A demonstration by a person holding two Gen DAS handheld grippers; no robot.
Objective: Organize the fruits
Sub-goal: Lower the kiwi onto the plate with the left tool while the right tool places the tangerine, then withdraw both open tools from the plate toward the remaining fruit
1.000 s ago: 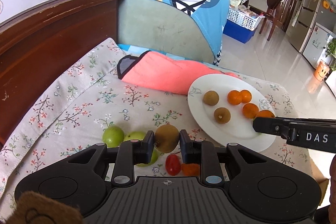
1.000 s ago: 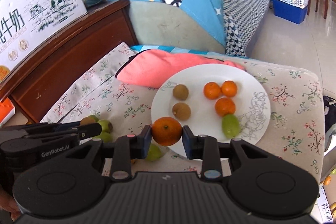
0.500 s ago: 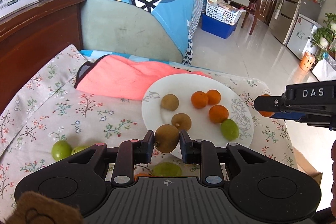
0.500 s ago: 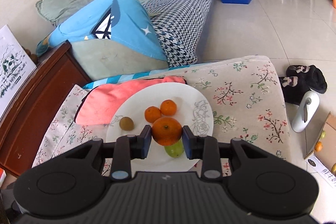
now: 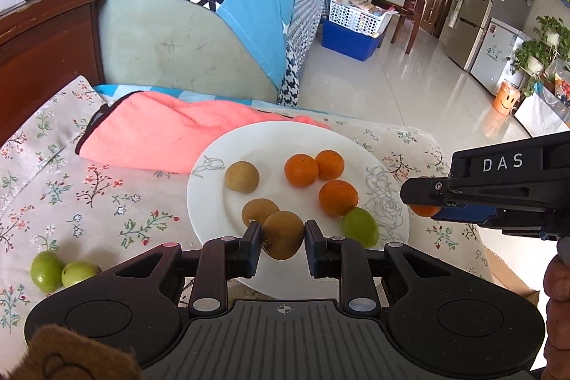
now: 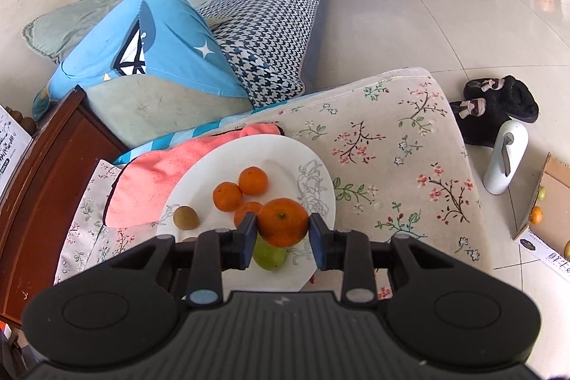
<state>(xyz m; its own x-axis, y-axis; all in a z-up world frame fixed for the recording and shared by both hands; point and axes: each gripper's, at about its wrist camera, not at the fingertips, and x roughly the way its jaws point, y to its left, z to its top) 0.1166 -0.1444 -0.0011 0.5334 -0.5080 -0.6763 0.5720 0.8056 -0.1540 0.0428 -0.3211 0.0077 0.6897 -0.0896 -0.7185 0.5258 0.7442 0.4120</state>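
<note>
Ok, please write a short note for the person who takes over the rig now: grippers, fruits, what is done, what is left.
Left gripper: shut on a kiwi, above the plate's near edge.
Right gripper: shut on an orange, above the plate.
White plate holds two kiwis, three oranges and one green fruit.
Left to do: put down both held fruits; two green fruits lie on the floral cloth.

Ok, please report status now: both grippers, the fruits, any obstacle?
Left gripper shut on kiwi, over plate near edge. Right gripper shut on orange, above plate. Nothing in the way.
</note>
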